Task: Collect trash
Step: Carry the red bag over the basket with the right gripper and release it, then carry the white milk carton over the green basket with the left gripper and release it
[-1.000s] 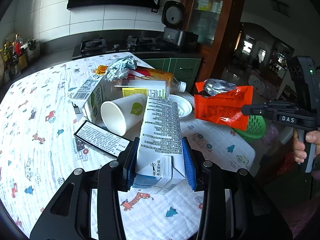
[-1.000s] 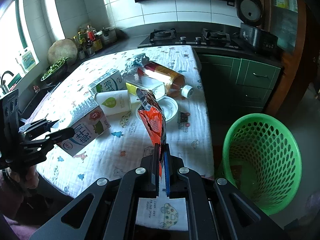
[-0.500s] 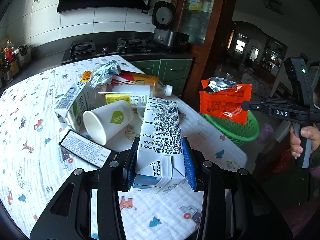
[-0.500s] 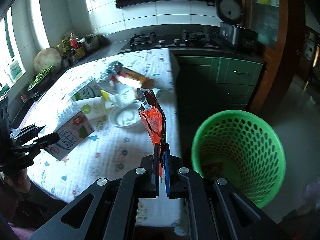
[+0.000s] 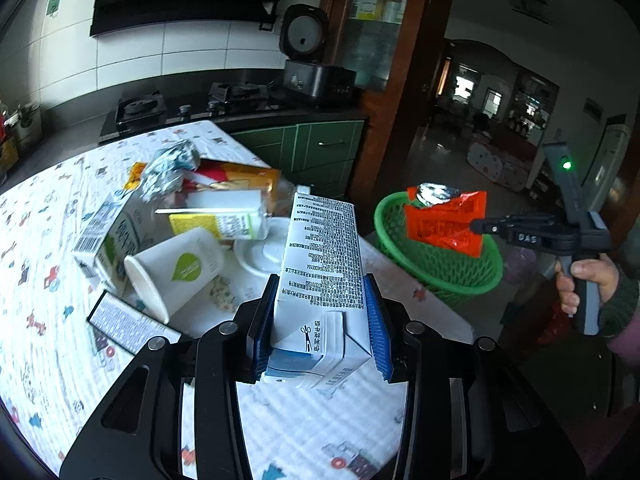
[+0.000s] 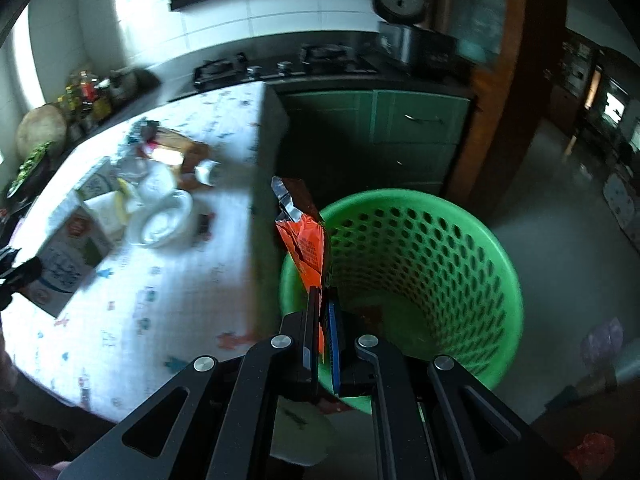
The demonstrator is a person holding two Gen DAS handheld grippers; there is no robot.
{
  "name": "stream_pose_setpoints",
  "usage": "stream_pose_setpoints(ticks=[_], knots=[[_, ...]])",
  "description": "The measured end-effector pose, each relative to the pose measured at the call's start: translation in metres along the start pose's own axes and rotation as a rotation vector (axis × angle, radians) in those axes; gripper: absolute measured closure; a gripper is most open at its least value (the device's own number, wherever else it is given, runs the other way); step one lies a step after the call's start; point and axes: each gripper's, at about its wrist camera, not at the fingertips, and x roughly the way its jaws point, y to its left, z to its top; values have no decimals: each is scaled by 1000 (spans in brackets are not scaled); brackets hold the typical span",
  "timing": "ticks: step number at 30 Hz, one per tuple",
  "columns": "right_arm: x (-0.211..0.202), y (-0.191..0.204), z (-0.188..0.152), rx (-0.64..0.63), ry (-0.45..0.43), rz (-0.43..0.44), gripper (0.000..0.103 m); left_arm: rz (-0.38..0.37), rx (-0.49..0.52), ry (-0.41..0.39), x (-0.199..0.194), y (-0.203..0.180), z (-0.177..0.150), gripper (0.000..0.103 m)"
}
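The counter (image 5: 48,320), draped in a white cloth printed with small cartoon animals and vehicles, carries a loose heap of trash, and just off its right edge a green perforated basket (image 6: 460,248) stands on the floor. The left claw (image 5: 320,320) is pinching a white milk carton (image 5: 320,264) between its blue pads, the carton's long axis running straight ahead from the camera, gabled top nearest, its upper face covered in small black Chinese print too fine to read, with a scissors mark at the near end. The right claw (image 6: 324,328) is pressed together on the lower edge of an orange-red snack wrapper (image 6: 304,236), which stands upright above the basket's near rim with its torn silver mouth pointing up; the letters "DAS" show on the claw's body in the left view. On the counter lie a paper cup (image 5: 176,272) on its side, mouth toward the camera, with a green leaf logo, a green-and-white carton (image 5: 108,240) with a barcode, and a crumpled foil wad (image 5: 168,168).
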Motion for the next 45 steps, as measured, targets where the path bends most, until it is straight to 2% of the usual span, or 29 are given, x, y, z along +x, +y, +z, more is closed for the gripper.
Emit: stream_pose_setpoints(ticks=[9, 11, 13, 17, 25, 35, 36, 37, 42, 45], knots=[[24, -43, -6, 82, 49, -80, 96, -50, 35, 5, 27, -24, 25, 63], [26, -52, -7, 106, 55, -84, 86, -62, 39, 12, 35, -30, 30, 63], [27, -59, -10, 135, 56, -94, 72, -77, 51, 19, 45, -39, 36, 63], [20, -70, -18, 173, 49, -99, 69, -114, 74, 32, 64, -57, 46, 63], [-15, -84, -37, 222, 11, -111, 48, -187, 115, 94, 118, -101, 63, 63], [-52, -92, -59, 240, -32, -146, 41, -275, 114, 192, 183, -149, 68, 62], [-53, -93, -60, 243, -32, -150, 41, -279, 110, 196, 186, -152, 67, 61], [-55, -95, -62, 247, -30, -155, 41, -282, 103, 207, 190, -155, 65, 54], [-60, -102, -72, 261, -23, -162, 41, -289, 100, 200, 190, -165, 61, 45], [-60, -102, -72, 258, -22, -158, 41, -271, 108, 191, 181, -165, 59, 45]])
